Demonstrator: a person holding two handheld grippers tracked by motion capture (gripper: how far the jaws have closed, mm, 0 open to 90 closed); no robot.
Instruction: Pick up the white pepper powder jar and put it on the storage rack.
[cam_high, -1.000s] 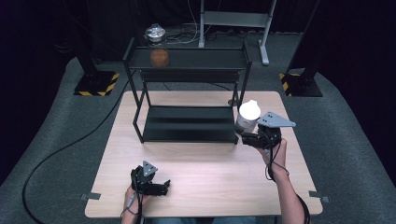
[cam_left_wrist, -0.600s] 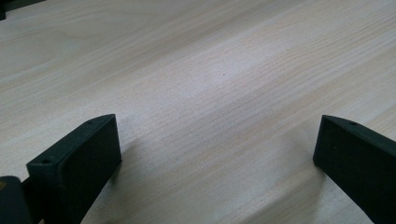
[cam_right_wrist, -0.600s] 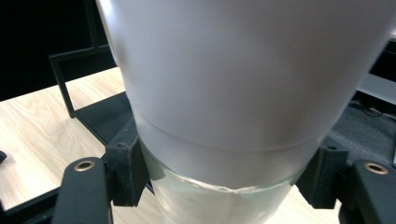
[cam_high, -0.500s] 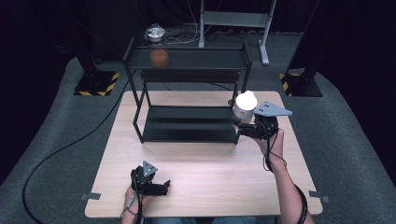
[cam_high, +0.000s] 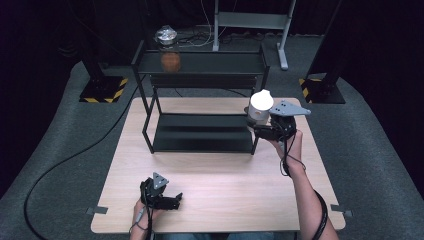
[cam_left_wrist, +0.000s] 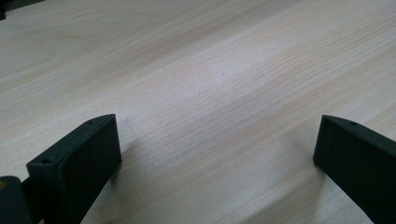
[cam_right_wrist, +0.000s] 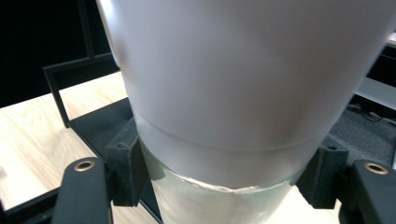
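My right gripper (cam_high: 260, 125) is shut on a jar with a wide white lid (cam_high: 261, 102), held up beside the right front post of the black two-level shelf (cam_high: 200, 64). In the right gripper view both pads (cam_right_wrist: 123, 170) press the jar's glass body (cam_right_wrist: 219, 196) just under the white lid. A second jar with orange contents (cam_high: 170, 60) and a silvery lid stands on the shelf's top level at the left. My left gripper (cam_high: 172, 201) rests near the table's front edge, its jaws wide apart over bare wood (cam_left_wrist: 215, 107) with nothing between them.
The light wooden table (cam_high: 220, 200) carries the shelf on its far half. The shelf's lower level (cam_high: 200, 140) is bare. Black stands with yellow-striped feet (cam_high: 102, 90) sit on the grey floor behind, and a black cable (cam_high: 65, 162) runs along the left.
My right gripper has carried the white-lidded jar up and leftward toward the shelf's right front post. The left gripper has stayed where it was.
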